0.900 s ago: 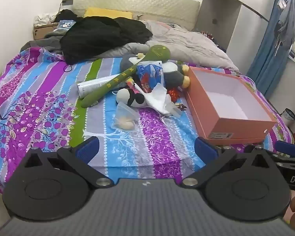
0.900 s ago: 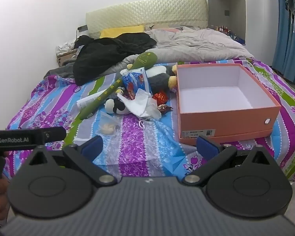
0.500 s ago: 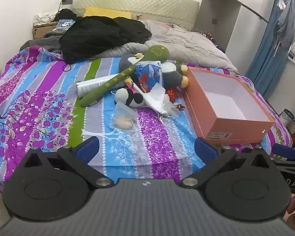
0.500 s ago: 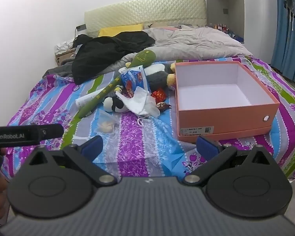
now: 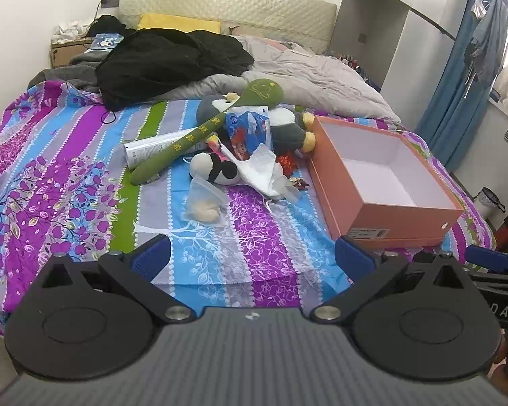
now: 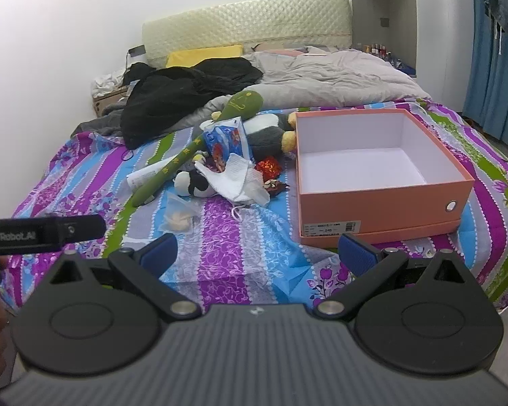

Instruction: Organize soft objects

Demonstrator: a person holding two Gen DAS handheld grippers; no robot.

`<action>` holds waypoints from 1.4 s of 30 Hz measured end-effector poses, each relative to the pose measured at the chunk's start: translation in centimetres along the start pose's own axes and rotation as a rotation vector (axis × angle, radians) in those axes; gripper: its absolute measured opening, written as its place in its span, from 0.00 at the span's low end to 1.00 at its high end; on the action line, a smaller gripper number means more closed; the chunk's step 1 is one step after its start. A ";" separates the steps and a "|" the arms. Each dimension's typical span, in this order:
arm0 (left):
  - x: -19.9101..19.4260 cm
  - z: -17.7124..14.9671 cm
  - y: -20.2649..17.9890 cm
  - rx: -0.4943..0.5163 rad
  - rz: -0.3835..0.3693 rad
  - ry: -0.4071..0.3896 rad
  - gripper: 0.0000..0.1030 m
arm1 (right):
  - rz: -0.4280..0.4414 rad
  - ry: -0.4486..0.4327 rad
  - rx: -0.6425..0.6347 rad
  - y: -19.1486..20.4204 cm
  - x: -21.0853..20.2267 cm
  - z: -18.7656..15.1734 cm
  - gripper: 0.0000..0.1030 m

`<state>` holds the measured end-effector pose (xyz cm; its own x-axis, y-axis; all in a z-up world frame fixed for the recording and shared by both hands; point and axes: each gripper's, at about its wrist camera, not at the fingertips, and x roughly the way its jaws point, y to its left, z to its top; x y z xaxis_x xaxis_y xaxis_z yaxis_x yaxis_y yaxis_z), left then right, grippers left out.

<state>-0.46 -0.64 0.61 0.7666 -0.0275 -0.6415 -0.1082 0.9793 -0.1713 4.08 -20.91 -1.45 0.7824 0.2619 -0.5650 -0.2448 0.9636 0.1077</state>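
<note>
Left gripper: its blue fingers are spread wide apart with nothing between them; it hangs over the near edge of the bed, well short of the toys
Right gripper: its fingers are spread wide too and hold nothing; it hangs over the near edge of the bed, close to the front of the box
Bed cover: purple, blue, green and grey stripes with leaves and flowers on it
Box: orange outside, white inside, no lid on it, nothing in it; it sits on the bed cover to the right of the toy pile
Toy pile: it lies in the middle of the bed, just left of the box
Green toy: long and soft, with a round head and yellow marks; it lies slanted across the pile
Penguin toy: grey and white with yellow feet; it lies at the back of the pile, close to the box
Black and white toy: small; it lies at the front of the pile
White cloth: crumpled, touching the small toy
Blue packet: it leans in the pile
Clear bag: something pale is inside; it lies alone, nearest the grippers
White tube: it lies under the green toy
Black clothes: heaped at the far end of the bed
Grey blanket: rumpled beside the black clothes
</note>
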 end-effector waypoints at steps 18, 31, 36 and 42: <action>0.4 -0.3 0.0 -0.002 0.002 0.013 1.00 | -0.007 0.005 0.012 -0.2 0.0 -0.2 1.00; 0.8 -0.4 0.4 -0.002 0.006 0.024 1.00 | -0.010 0.015 0.009 -0.1 0.3 -0.3 1.00; 0.9 -0.4 0.5 0.000 0.007 0.027 1.00 | -0.017 0.012 -0.001 -0.1 0.4 -0.3 1.00; 1.4 -0.6 0.6 -0.004 0.008 0.040 1.00 | -0.009 0.016 0.005 -0.1 0.6 -0.3 1.00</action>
<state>0.14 -0.20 -0.85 0.7395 -0.0279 -0.6726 -0.1169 0.9786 -0.1691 4.39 -20.85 -2.00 0.7752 0.2525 -0.5790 -0.2348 0.9661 0.1070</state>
